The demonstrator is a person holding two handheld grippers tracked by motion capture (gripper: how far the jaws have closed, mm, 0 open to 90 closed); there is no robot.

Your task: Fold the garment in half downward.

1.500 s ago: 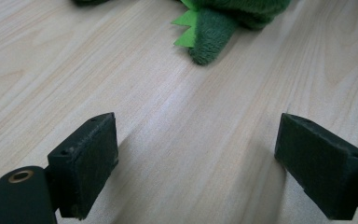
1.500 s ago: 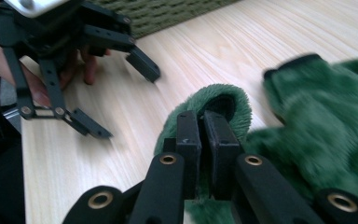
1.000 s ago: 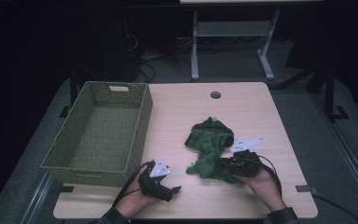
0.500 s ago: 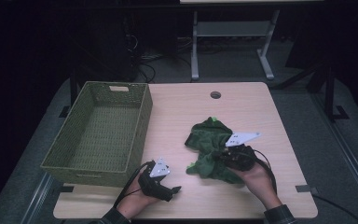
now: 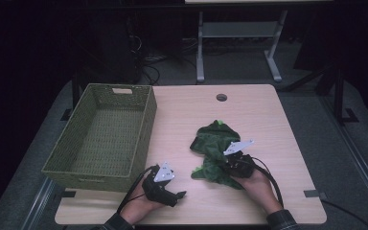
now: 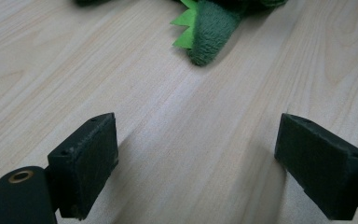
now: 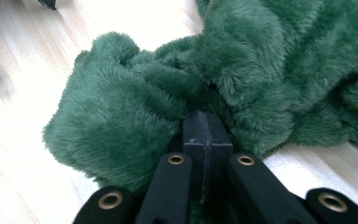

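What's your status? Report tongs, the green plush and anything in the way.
Right tongs shut, buried in the green plush; grip unconfirmed. Left tongs open over bare table. Basket at left; path to it clear.

High view overhead; gripper views low, close; all share plush (image 5: pixel 213 151).

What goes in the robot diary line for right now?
right gripper: jaws just closed, shut on plush | left gripper: open, nothing between jaws, above table | basket: no toy inside
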